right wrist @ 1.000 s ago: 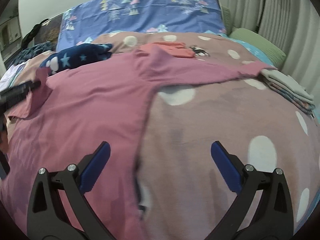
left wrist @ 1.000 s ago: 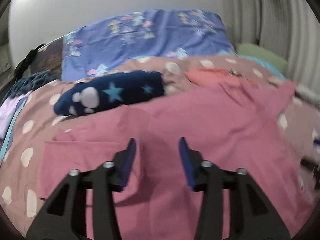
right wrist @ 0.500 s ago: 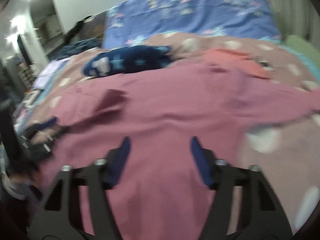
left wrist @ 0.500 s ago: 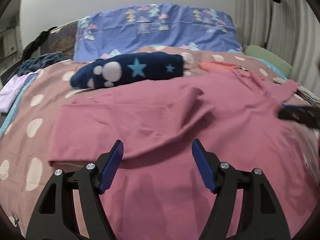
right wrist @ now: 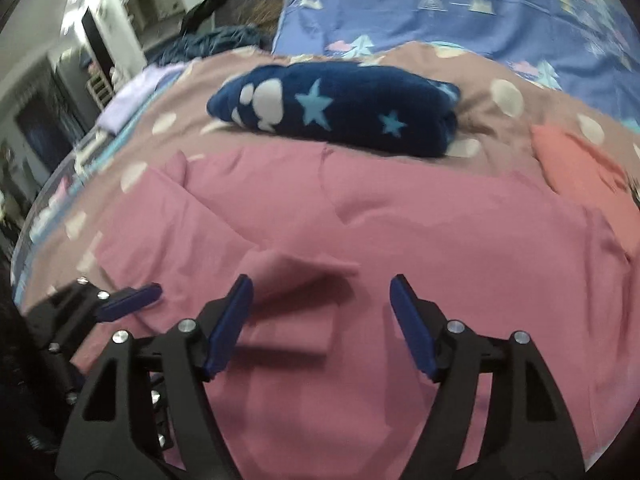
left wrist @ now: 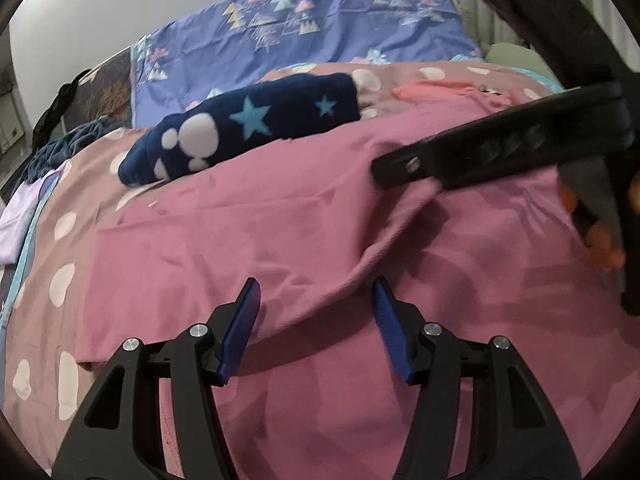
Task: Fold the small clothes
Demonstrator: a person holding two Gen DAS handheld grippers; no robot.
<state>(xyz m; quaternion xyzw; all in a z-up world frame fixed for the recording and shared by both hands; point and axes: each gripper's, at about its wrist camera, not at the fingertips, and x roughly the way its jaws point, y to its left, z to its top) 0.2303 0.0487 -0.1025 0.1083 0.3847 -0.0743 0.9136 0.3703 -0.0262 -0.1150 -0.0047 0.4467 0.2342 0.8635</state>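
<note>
On dotted bedspread point(left wrist: 64, 288): pink garment point(left wrist: 248, 240) spread, sleeve folded inward

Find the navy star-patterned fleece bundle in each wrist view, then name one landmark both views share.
Left wrist: navy star-patterned fleece bundle, upper left of centre, beyond the pink garment.
Right wrist: top centre, again beyond the pink garment.
Shared landmark: the blue tree-print pillow behind it.

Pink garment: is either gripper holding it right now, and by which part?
Neither. The left gripper and right gripper are both open above the pink garment, with nothing between their fingers.
</note>
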